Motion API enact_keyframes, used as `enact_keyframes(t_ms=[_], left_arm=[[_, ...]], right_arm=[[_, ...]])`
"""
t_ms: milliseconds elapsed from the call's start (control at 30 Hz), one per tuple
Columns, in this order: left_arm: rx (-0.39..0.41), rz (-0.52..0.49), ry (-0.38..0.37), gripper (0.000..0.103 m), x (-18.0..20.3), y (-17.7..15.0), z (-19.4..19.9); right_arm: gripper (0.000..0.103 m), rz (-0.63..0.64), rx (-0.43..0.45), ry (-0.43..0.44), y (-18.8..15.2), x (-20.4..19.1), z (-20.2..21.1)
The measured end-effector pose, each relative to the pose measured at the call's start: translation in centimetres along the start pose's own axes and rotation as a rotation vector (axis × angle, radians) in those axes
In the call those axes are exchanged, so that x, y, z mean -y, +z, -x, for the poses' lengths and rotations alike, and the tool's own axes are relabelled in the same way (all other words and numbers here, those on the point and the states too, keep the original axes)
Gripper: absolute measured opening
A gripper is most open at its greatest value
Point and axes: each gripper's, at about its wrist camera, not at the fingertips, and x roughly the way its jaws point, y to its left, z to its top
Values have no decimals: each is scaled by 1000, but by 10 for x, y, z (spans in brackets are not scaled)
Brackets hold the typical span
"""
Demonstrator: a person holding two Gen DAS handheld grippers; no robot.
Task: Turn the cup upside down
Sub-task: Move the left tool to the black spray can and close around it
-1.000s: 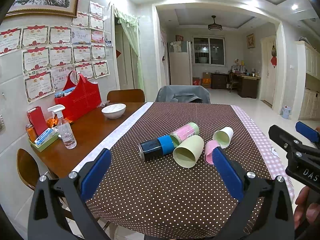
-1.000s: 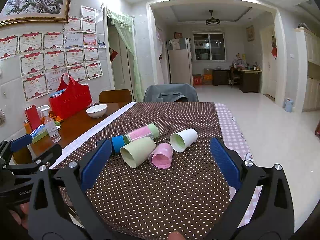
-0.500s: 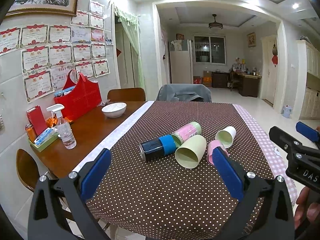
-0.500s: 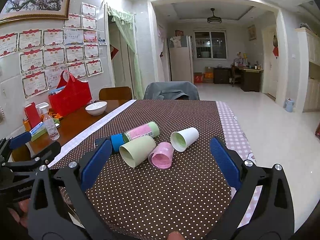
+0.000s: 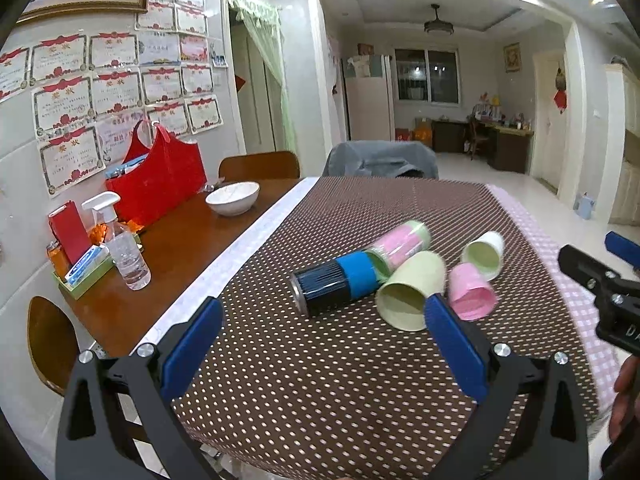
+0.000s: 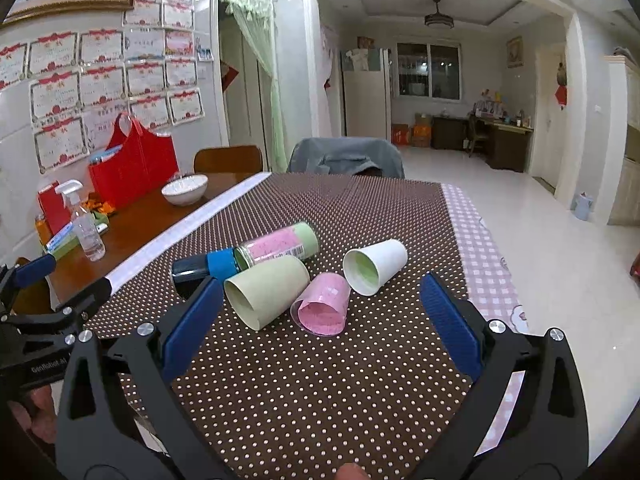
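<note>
Several cups lie on their sides on the dotted brown tablecloth: a pale green cup, a pink cup, a white cup with a green inside, a dark cup with a blue band and a pink-and-green one. My left gripper is open and empty, in front of the dark cup. My right gripper is open and empty, in front of the pink and pale green cups.
On the bare wood at the left are a white bowl, a spray bottle, a red bag and a small tray of boxes. Chairs stand at the far end. The table's right edge carries pink checked cloth.
Both grippers have moved a little closer to the cups, which now look larger. The cups have not moved.
</note>
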Motion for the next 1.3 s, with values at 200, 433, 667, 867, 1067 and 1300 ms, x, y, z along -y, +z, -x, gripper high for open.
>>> enact_keyframes(t_ms=[200,433,667,867,1067,1300], left_arm=[[-80,-31,37,99,-12,6,-50],[-177,-117,4,99,-14,13,-108],[-285,-237,-62,99,-7,22,-161],[-360,-375,-146,99,5,27,-202],[-402,-520,-227,99,19,24,-228],[-483,-590,-356,99,24,18,-254]], right_arm=[[97,-31,-89,-22,3,7,-41],[97,-57,-189,-44,4,16,-76],[97,-92,-263,-70,9,25,-107],[97,-129,-321,-96,9,34,-132],[97,-166,-358,-143,3,41,-143],[97,-232,-394,-215,-10,50,-146]])
